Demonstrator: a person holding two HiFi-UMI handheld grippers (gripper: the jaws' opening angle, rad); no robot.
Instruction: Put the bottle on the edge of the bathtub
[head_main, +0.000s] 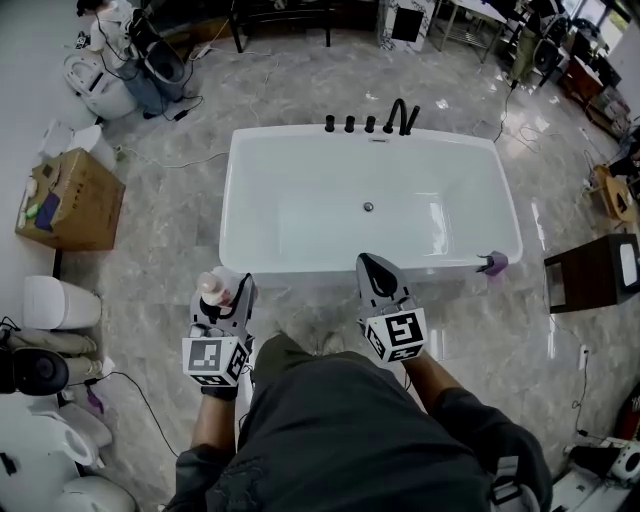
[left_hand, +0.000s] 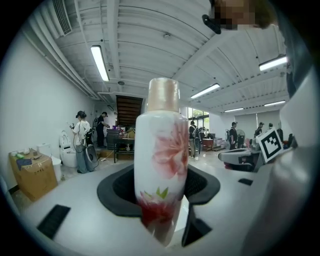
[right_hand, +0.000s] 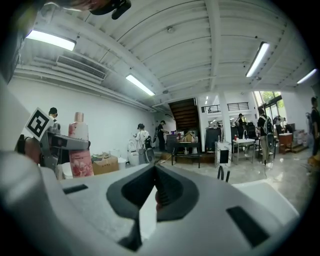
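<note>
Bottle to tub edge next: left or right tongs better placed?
Left. The left tongs are clamped on the upright bottle, just short of the bathtub and its near rim. The right tongs are shut and empty, so they would need a handover first.

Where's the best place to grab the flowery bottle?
The bottle by its wide straight body, from the sides, as the left gripper holds it. It stands upright and the cap is narrower, so the middle probably gives the steadiest grip.
</note>
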